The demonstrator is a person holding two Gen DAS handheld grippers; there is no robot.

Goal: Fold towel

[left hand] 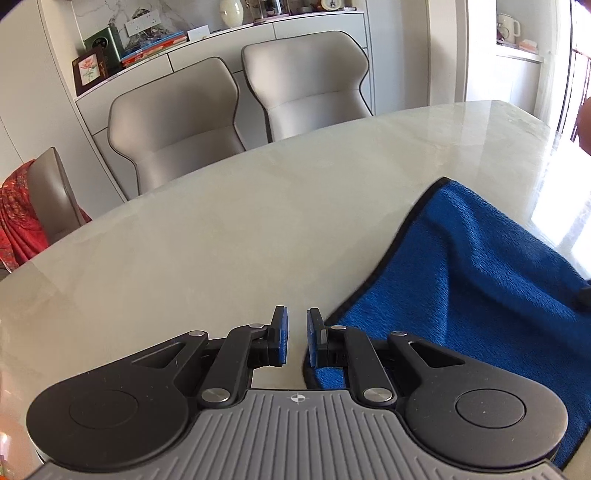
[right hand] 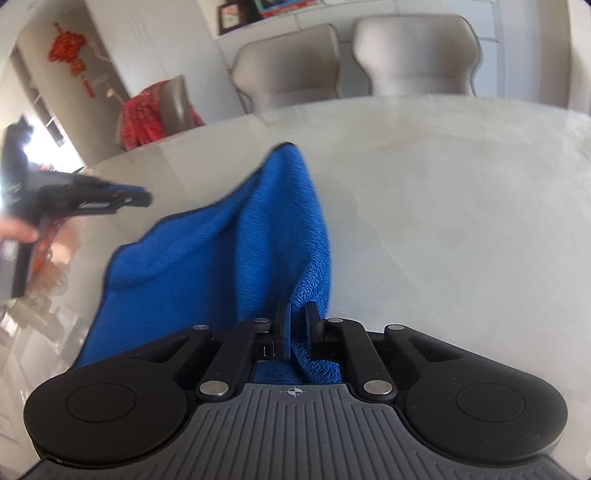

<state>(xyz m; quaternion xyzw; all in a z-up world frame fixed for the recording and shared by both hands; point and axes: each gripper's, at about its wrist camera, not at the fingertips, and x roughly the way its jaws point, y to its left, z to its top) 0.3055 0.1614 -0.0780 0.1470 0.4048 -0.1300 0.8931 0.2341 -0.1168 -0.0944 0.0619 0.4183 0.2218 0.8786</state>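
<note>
A pale marble tabletop (left hand: 229, 229) filled most of both views, bare except for the cloth. Beyond its far edge stood two grey upholstered chairs (left hand: 177, 122) side by side, and a third chair (left hand: 55, 192) at the left end carried a red patterned cloth (left hand: 18, 218) draped over its back. Behind the chairs ran a white sideboard (left hand: 321, 33) with a stack of books (left hand: 155, 48), a small framed flower picture (left hand: 88, 70) and a pale vase (left hand: 232, 11) on top. A red knot ornament (right hand: 70, 55) hung on the wall, seen from the right wrist.

The blue towel (left hand: 480, 288), dark-edged and fleecy, lay on the tabletop, rumpled into a ridge that rose toward the right tool. One rounded corner (left hand: 443, 181) rested flat on the marble on the far side.

The right tool (right hand: 298, 325) was pinching a fold of the towel (right hand: 266, 236), the fabric bunched between its pads and lifted off the surface. The left tool (left hand: 296, 332) had its pads drawn nearly together with only a narrow gap and nothing between them; it hovered over bare marble just beside the towel's near edge, its right finger overlapping the cloth in the view. From the right wrist the left tool (right hand: 144, 197) appeared blurred at the left, clear of the towel, with a hand (right hand: 14, 230) on its handle. Nothing else stood between either tool and the cloth.
</note>
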